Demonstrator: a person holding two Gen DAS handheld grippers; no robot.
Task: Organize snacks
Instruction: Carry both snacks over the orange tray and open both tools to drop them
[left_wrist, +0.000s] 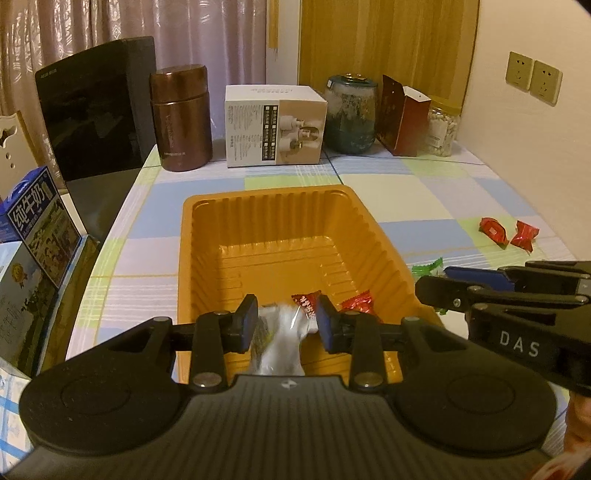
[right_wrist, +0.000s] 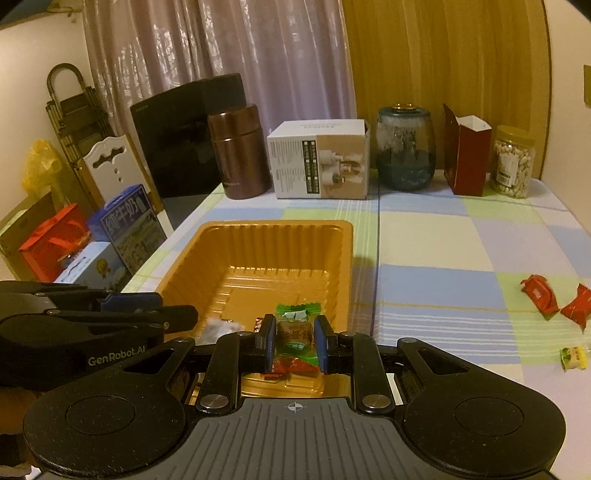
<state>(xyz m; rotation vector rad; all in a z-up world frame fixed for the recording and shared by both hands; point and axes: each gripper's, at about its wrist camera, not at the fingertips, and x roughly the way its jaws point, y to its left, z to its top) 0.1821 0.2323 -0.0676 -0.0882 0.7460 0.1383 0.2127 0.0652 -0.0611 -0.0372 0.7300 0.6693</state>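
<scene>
An orange plastic tray (left_wrist: 207, 258) (right_wrist: 332, 258) sits on the checked tablecloth. My left gripper (left_wrist: 286, 323) is over the tray's near end, jaws apart around a clear-wrapped snack (left_wrist: 280, 343) that looks blurred and loose between them. Red wrapped candies (left_wrist: 356, 301) lie in the tray beside it. My right gripper (right_wrist: 294, 341) is shut on a green-wrapped candy (right_wrist: 295, 332) above the tray's near right corner, over red candies (right_wrist: 291, 365). Two red candies (right_wrist: 554, 299) (left_wrist: 508, 232) and a yellow-green candy (right_wrist: 573, 357) lie on the cloth to the right.
Along the back stand a brown flask (left_wrist: 181, 118), a white box (left_wrist: 275, 125), a glass jar (left_wrist: 351, 114), a red carton (left_wrist: 402, 116) and a nut jar (left_wrist: 441, 125). Milk cartons (left_wrist: 37, 221) stand off the table's left edge. A black appliance (left_wrist: 96, 103) stands back left.
</scene>
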